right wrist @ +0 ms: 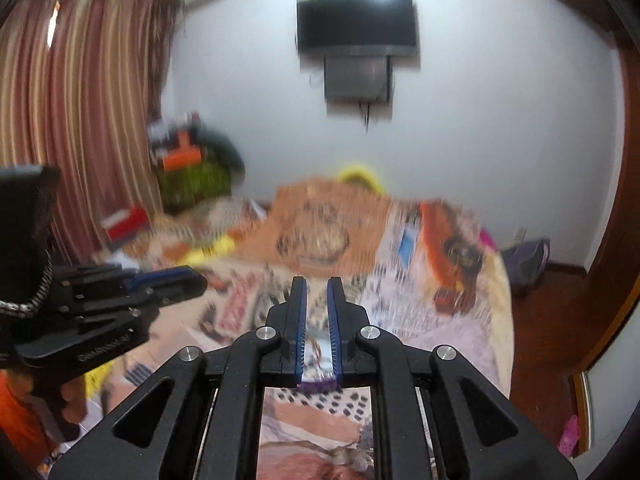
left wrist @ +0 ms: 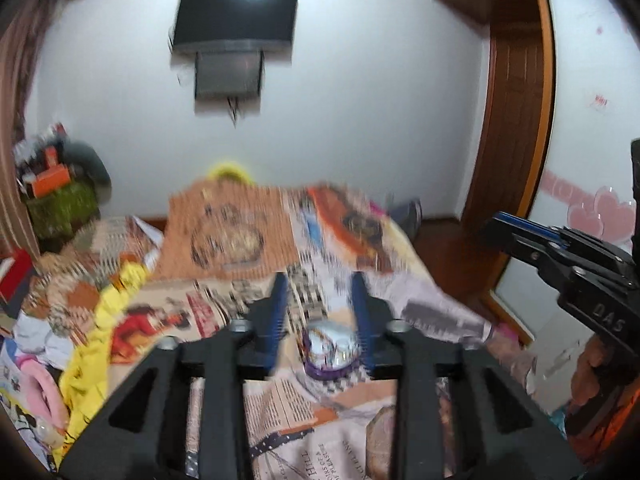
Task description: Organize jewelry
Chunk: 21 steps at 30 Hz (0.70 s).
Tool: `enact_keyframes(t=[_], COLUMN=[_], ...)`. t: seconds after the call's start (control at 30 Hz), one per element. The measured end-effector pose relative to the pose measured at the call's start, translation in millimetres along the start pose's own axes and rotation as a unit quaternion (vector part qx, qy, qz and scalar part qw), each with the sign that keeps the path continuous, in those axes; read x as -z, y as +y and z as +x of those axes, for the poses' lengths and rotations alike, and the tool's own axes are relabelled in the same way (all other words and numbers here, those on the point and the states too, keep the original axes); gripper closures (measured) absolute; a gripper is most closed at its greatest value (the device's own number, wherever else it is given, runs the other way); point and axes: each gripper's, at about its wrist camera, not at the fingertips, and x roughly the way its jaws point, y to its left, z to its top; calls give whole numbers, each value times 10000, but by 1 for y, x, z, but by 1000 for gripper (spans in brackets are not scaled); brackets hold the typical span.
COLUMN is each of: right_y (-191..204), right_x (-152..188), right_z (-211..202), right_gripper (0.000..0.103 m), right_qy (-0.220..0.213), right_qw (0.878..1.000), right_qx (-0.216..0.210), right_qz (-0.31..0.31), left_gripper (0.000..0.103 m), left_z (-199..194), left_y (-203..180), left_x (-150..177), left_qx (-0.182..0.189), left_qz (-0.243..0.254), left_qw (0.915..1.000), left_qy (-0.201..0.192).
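Note:
My left gripper (left wrist: 322,280) holds a small round purple-rimmed jewelry container (left wrist: 330,350) between its blue-padded fingers (left wrist: 278,304), low near their base. My right gripper (right wrist: 317,284) has its fingers close together, and a purple-edged patterned piece (right wrist: 318,376) sits between the pads at their base; I cannot tell what it is. The right gripper also shows in the left wrist view (left wrist: 504,226) at the far right, and the left gripper shows in the right wrist view (right wrist: 188,280) at the left. Both views are blurred by motion.
A bed (left wrist: 360,432) covered with newspaper-print cloth lies below. An orange bag with a yellow handle (left wrist: 228,228) lies on its far side, with yellow cloth (left wrist: 100,332) at left. A wall TV (left wrist: 236,16), striped curtains (right wrist: 80,112) and a wooden door frame (left wrist: 516,120) surround it.

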Motion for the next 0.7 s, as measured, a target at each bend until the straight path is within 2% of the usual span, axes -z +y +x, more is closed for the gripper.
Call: enact_keyframes(t=[0.07, 0.1, 0.13, 0.2, 0.27, 0.3, 0.4, 0.43, 0.47, 0.57, 0.7], right_y=[5, 8, 13, 21, 28, 30, 34, 34, 35, 36, 36], right_x=[-7, -9, -11, -11, -12, -12, -9, -7, -5, 0, 6], right_z=[-23, -37, -54, -77, -92, -100, -116, -118, -121, -120, -127], right_gripper=[73, 53, 37, 33, 33, 32, 18, 17, 16, 1, 0], right_qy=[-302, -498, -775, -1142, -1304, -1380, -1527, -1563, -1595, -1583, -1531], right_qw=[9995, 9987, 9969, 9931, 9907, 9892, 9860, 9850, 9838, 9816, 9814], right_qx=[36, 70, 144, 254, 397, 474, 605, 652, 730, 979, 1032], right_qz=[28, 44, 56, 27, 47, 112, 295, 334, 368, 426, 518], left_gripper=[64, 63, 60, 53, 40, 38, 21, 13, 11, 9, 7], left_z=[-27, -41, -54, -72, -91, -99, -117, -120, -125, -132, -142], left_y=[-5, -7, -10, -14, -16, -16, -14, -14, -14, -18, -22], left_x=[-6, -9, -11, -12, -10, -9, -4, -2, 1, 5, 12], left_qx=[-44, -57, -87, -206, -326, -347, -363, -379, -400, -510, -535], left_qz=[54, 87, 106, 131, 99, 63, -110, -123, -106, -35, -11], left_qw=[9994, 9987, 9980, 9963, 9941, 9932, 9914, 9910, 9903, 9890, 9887], left_qy=[-348, -494, -624, -823, -1030, -1113, -1250, -1275, -1328, -1389, -1402])
